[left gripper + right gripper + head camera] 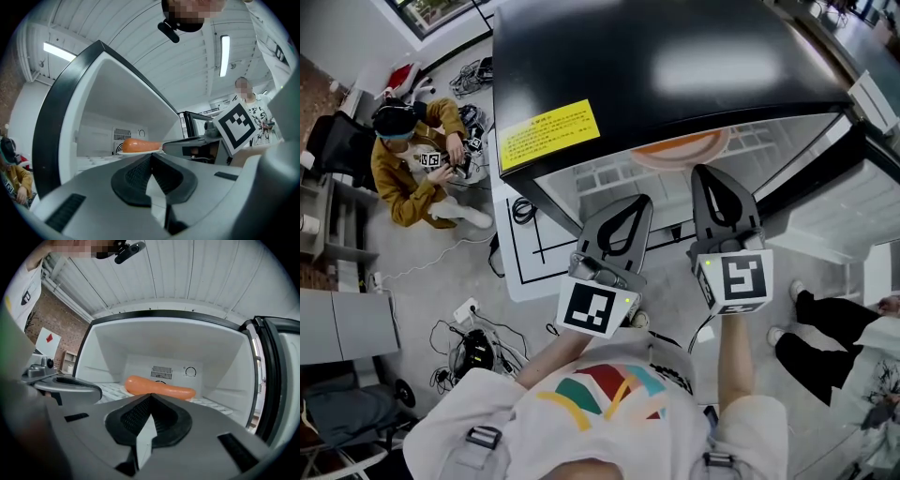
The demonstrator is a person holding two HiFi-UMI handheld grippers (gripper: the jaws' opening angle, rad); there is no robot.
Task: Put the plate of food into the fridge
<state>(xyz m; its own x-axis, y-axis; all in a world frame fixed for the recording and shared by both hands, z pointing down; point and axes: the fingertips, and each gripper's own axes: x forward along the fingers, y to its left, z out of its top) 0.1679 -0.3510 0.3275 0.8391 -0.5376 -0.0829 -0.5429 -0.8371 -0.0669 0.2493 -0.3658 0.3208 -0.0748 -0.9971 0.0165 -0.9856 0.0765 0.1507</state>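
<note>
Two grippers are seen in the head view, held level before the open fridge (675, 56): the left gripper (637, 201) and the right gripper (709, 172), both just short of the shelf. The plate (680, 150) is already set on that shelf, inside the compartment and apart from both tips.

In the left gripper view, the jaws are pressed together with nothing between them. The sausage (136, 145) lies on the plate beyond, deep in the fridge.

In the right gripper view, those jaws are likewise clenched and empty. The sausage is seen lying across the plate on the wire shelf (110, 391), with the door (276, 380) standing open at the right.

Placement is judged done, and the door probably remains. Both tools should be drawn straight back, clear of the shelf edge, before the door is swung, so that the plate is not nudged.
</note>
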